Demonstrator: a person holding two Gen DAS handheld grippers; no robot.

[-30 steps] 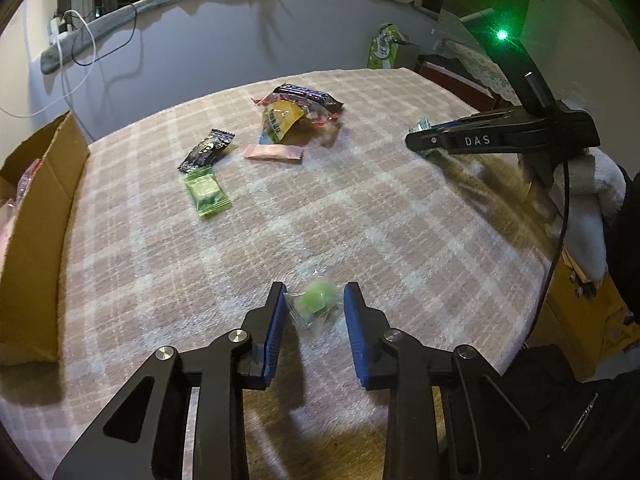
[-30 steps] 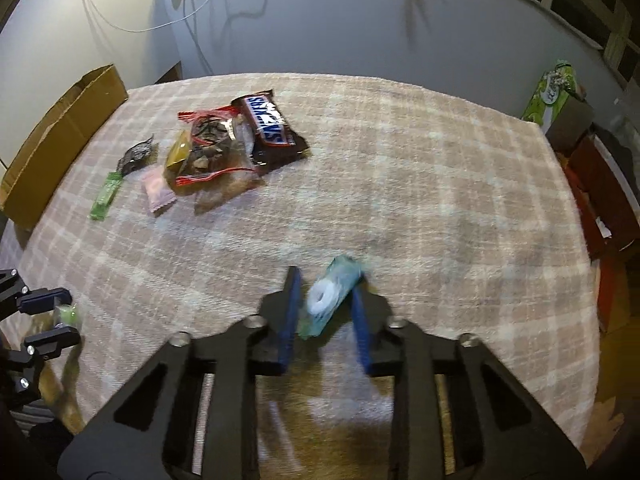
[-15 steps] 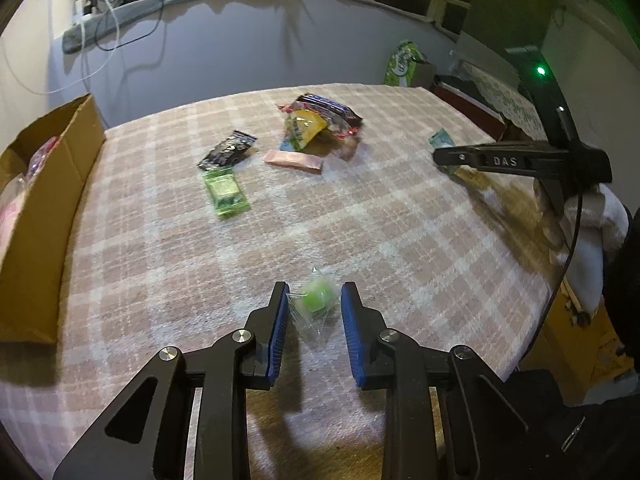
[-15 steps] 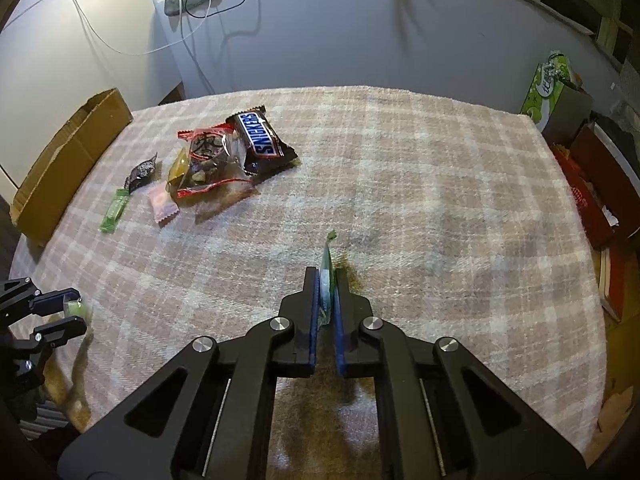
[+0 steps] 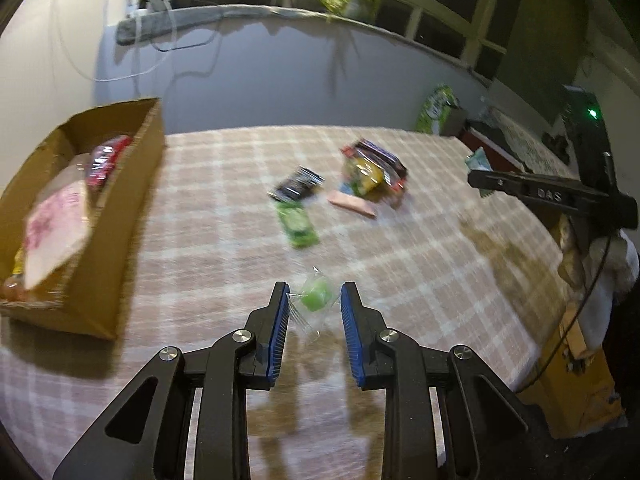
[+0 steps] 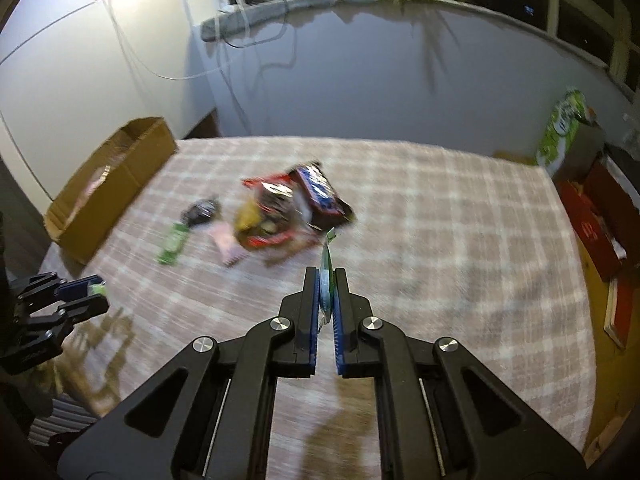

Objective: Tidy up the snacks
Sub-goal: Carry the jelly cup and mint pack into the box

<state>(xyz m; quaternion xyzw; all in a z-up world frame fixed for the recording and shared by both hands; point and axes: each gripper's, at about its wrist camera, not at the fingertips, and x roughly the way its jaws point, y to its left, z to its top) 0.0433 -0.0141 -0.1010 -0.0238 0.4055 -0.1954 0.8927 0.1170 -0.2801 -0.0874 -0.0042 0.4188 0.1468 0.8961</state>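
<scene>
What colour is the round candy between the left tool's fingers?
Bright green round candy in a clear wrapper; the left wrist view shows it best.

Checked table (image 5: 420,272) bears cardboard box (image 5: 116,216) and loose snacks (image 5: 372,168).

Motion blur smears the snack pile (image 6: 296,208) wrappers; their print is unreadable. The cardboard box (image 5: 120,216) is cropped at the left wrist view's edge.

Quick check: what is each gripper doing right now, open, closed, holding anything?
Left gripper: closed on the green candy in its clear wrapper.
Right gripper: closed on a thin green packet, held edge-on.
</scene>
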